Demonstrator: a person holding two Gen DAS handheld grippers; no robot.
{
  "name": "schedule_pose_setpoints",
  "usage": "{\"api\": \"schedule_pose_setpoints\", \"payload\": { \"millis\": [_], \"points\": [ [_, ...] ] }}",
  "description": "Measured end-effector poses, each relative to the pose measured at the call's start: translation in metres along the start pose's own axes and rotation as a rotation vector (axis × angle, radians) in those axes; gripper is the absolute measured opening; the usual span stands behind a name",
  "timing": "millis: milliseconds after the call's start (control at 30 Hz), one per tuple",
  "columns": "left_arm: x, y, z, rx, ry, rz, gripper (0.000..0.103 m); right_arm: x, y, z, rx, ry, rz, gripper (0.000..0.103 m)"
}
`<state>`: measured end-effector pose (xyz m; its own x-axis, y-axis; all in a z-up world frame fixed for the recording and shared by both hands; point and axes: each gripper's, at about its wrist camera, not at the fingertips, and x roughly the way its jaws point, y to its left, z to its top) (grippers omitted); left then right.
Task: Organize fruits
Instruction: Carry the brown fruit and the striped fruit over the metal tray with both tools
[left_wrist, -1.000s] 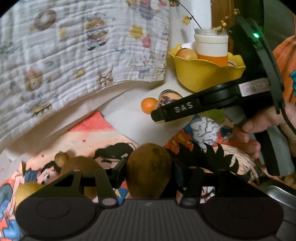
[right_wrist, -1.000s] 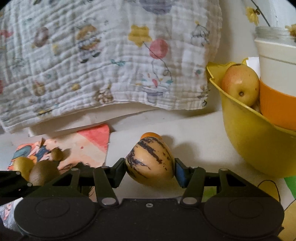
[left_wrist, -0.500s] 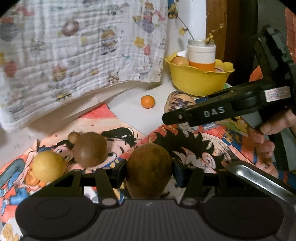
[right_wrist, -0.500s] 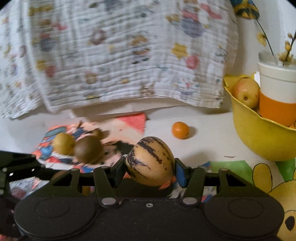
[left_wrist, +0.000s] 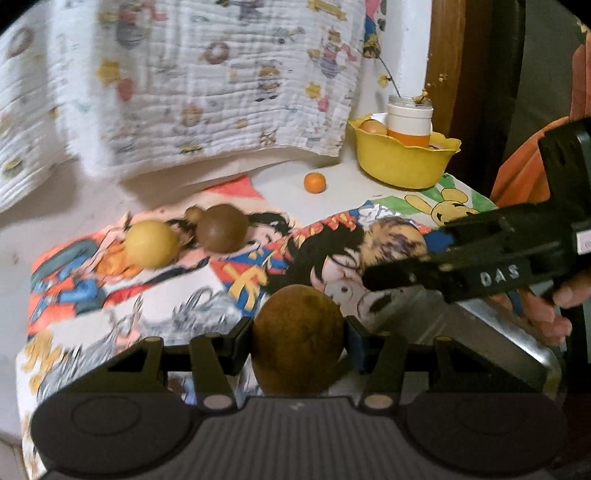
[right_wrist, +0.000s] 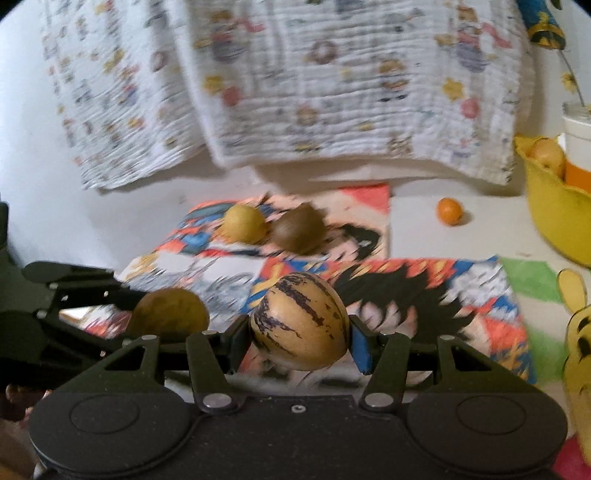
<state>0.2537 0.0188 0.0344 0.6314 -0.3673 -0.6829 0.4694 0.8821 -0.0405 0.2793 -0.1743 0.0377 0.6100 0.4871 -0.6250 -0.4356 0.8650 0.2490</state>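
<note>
A white tabletop (left_wrist: 351, 188) backed by a hanging muslin cloth printed with cartoon animals (left_wrist: 207, 74) carries a spread of bright cartoon posters (left_wrist: 110, 288), with a yellow scalloped bowl (left_wrist: 402, 162) at the far right corner holding a white-and-orange cup (left_wrist: 409, 122) and at least one apple-like fruit (left_wrist: 373, 127). The left gripper (left_wrist: 299, 338) pinches a brown kiwi-like fruit (left_wrist: 297, 339) between its pads, held above the posters; the right gripper (right_wrist: 299, 334) clamps a cream pepino melon streaked with purple (right_wrist: 299, 321) the same way, and each gripper shows in the other's view, close alongside. Loose on the posters sit a yellow round fruit (left_wrist: 151, 243), a brown round fruit (left_wrist: 221, 232) touching a much smaller brown one (left_wrist: 192, 213), and a small orange (left_wrist: 315, 182) lies alone on bare table near the bowl. A metal tray edge (left_wrist: 509, 343) shows under the right gripper in the left view. The main risk is that both fruits are rounded and smooth and each is gripped only at two small pads, so a quick swing or a roll of the wrist could let one pivot out and drop; the melon bulges well past its pads and looks the likelier to slip. With both tools travelling side by side, they could knock together and jar a fruit loose. A dropped fruit would probably roll on the slick paper, possibly off the table edge. If the bowl is the goal, the cup inside crowds it and could be tipped.
</note>
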Motion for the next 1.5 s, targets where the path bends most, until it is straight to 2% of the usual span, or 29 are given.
{"api": "schedule_pose_setpoints", "payload": {
  "millis": [133, 333, 700, 1000, 1500],
  "points": [
    [-0.016, 0.002, -0.014, -0.028, 0.021, 0.029, 0.057, -0.004, 0.018, -0.017, -0.026, 0.035, 0.035, 0.057],
    [-0.026, 0.011, -0.032, -0.107, 0.061, 0.031, 0.057, -0.002, 0.036, -0.035, -0.047, 0.074, 0.075, 0.057],
    [-0.023, 0.021, -0.044, -0.203, 0.111, 0.077, 0.057, 0.009, 0.055, -0.047, -0.095, 0.119, 0.061, 0.057],
    [-0.017, 0.024, -0.048, -0.221, 0.149, 0.096, 0.057, 0.014, 0.061, -0.051, -0.121, 0.141, 0.051, 0.057],
    [-0.016, 0.023, -0.048, -0.235, 0.157, 0.104, 0.058, 0.016, 0.061, -0.052, -0.12, 0.144, 0.056, 0.058]
  ]
}}
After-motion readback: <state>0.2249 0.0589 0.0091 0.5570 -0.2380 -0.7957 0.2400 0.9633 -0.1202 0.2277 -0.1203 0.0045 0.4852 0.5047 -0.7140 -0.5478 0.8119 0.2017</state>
